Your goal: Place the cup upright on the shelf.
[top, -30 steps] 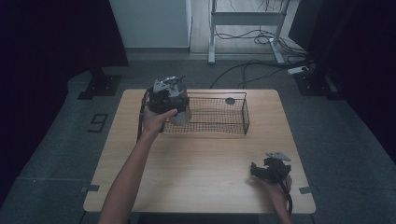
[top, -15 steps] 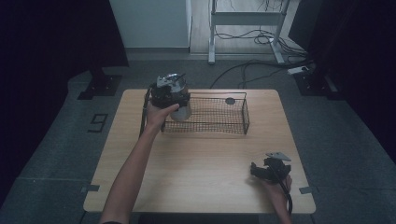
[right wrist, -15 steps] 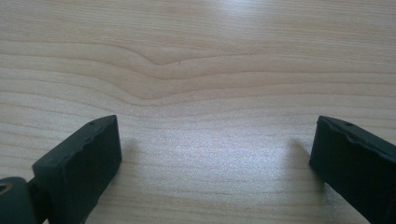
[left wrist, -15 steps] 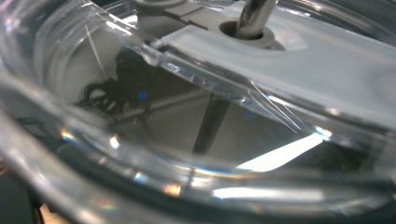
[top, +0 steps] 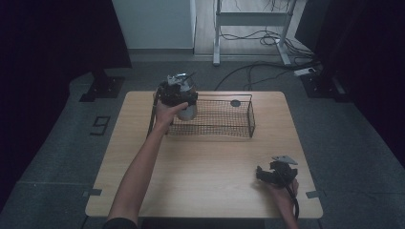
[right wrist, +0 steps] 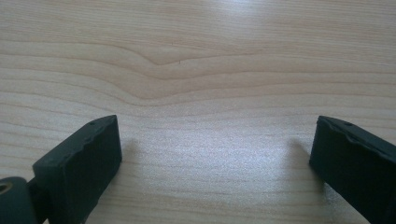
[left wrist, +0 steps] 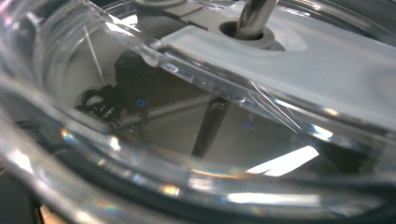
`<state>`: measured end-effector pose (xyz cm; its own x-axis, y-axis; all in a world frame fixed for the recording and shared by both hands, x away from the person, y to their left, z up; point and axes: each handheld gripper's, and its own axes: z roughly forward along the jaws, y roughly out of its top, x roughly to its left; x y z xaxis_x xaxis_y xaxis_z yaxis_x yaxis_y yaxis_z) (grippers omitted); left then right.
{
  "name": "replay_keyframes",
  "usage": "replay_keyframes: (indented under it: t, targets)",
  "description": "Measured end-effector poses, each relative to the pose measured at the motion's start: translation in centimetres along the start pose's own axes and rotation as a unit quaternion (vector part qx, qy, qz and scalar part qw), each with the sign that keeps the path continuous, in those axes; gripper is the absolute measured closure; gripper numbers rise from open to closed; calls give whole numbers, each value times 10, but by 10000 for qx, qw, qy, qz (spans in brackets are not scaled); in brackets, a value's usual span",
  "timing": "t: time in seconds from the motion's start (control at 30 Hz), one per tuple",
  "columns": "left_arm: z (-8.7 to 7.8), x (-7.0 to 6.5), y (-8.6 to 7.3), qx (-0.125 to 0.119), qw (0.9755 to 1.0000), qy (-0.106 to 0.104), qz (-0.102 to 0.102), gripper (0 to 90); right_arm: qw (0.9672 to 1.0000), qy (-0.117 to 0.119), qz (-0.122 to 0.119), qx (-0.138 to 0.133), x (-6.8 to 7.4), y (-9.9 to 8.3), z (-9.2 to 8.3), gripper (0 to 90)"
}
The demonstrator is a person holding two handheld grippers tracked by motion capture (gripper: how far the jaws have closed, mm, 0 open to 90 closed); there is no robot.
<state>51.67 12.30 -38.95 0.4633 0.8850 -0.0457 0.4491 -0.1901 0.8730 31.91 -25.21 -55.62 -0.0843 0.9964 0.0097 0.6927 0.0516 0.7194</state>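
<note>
A: High view, we've got the left gripper point(top: 177, 91) up at the back-left corner of the wire basket point(top: 241, 128), carrying a clear jar with a metallic look point(top: 187, 110). Jar sits over the basket's left end. Can't tell if its base touches the mesh yet.

B: Agreed. Left gripper view is all clear curved plastic point(left wrist: 140, 154) right up against the lens, plus a pale flat lid piece point(left wrist: 299, 56) with a metal rod point(left wrist: 252, 16) through a hole. Jaws themselves are hidden there, so whether that gripper is clamped we can't tell from the pictures. It looks like it's carrying the jar, but that's our judgement.

A: Right gripper point(top: 277, 172)?

B: Near the front-right of the table point(top: 215, 191), well apart from the basket. Right gripper view has both black jaws spread wide over bare wood point(right wrist: 201, 93), nothing between them. Released, idle.

A: Step, we'd say: placing the jar into the basket, or lifting it out. Can't settle which from this.

B: If placing, next move calls for lowering it straight down inside the left wall, keeping it upright, then letting go once it's seated. Risk is clipping the rim and tipping. There's also a small dark disc point(top: 235, 102) by the basket's far rim.
</note>
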Motion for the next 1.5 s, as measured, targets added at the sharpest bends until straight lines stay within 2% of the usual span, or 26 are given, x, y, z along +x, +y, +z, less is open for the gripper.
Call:
replay_keyframes:
  t: [0.07,0.23,0.3,0.43,0.6,1.03,1.5]
  targets:
    - [4,1,2,-27,9999,113,-96,39,10000,0,-1,-1,0,0,0,19]
    - [11,4,3,-12,9997,239,-59,39,10000,1,-1,-2,0,0,0,19]
    - [18,9,0,84,9996,247,-130,39,10000,0,-3,-2,0,0,0,19]
    - [26,12,-1,182,9992,361,-76,39,10000,0,-3,-2,0,0,0,19]
    - [31,14,-3,223,9992,328,-89,39,10000,1,1,-2,0,0,0,18]
    - [58,5,-30,440,9985,279,-166,39,10000,0,-6,-3,0,0,0,20]
    - [69,4,-49,587,9975,349,-204,39,10000,2,-6,-4,0,0,0,21]
